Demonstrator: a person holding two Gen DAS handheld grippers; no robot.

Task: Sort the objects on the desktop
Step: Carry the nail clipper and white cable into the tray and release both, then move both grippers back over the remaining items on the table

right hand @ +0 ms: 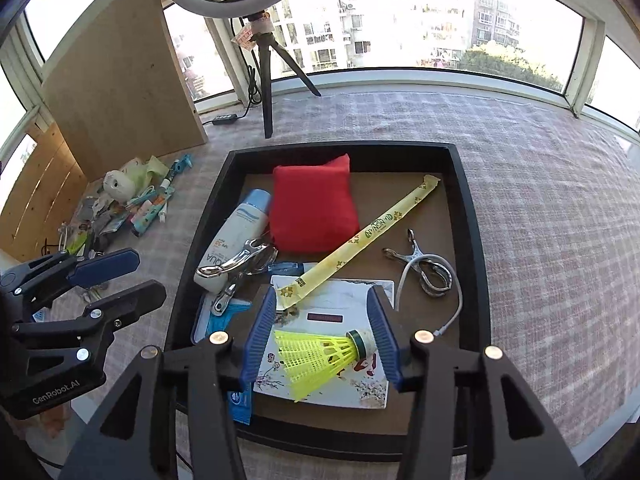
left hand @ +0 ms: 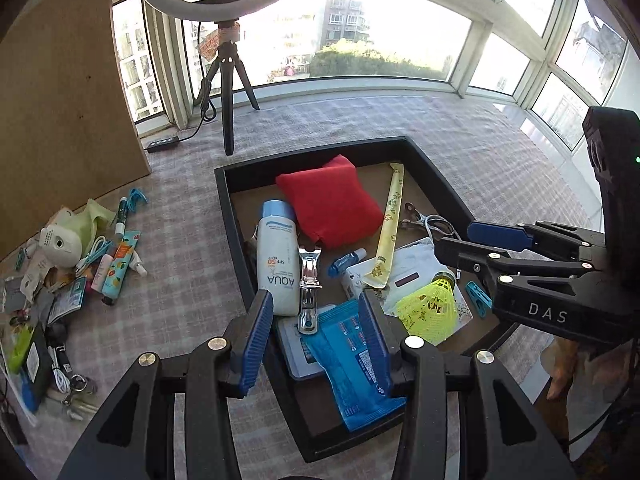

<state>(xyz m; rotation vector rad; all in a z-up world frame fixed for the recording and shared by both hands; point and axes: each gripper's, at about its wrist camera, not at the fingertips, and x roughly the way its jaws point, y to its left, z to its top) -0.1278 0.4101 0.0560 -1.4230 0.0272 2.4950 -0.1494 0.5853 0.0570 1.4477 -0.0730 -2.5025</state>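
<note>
A black tray (left hand: 230, 208) (right hand: 468, 216) holds a red pouch (left hand: 332, 204) (right hand: 312, 208), a white sunscreen bottle (left hand: 276, 256) (right hand: 236, 232), a steel clip (left hand: 309, 288) (right hand: 236, 262), a blue packet (left hand: 352, 360), a yellow chopstick sleeve (left hand: 390, 224) (right hand: 372, 232) and a white card (right hand: 332, 376). A yellow shuttlecock (right hand: 320, 354) (left hand: 430, 306) lies on the card. My left gripper (left hand: 316, 332) is open over the blue packet and clip. My right gripper (right hand: 320, 336) is open with its fingers either side of the shuttlecock.
A pile of small items (left hand: 68, 264) (right hand: 128, 208) lies on the checked cloth left of the tray. A ring-light tripod (left hand: 230, 80) (right hand: 266, 68) stands behind the tray. A wooden board (left hand: 60, 92) leans at far left. A metal clamp with white cable (right hand: 430, 268) lies in the tray's right part.
</note>
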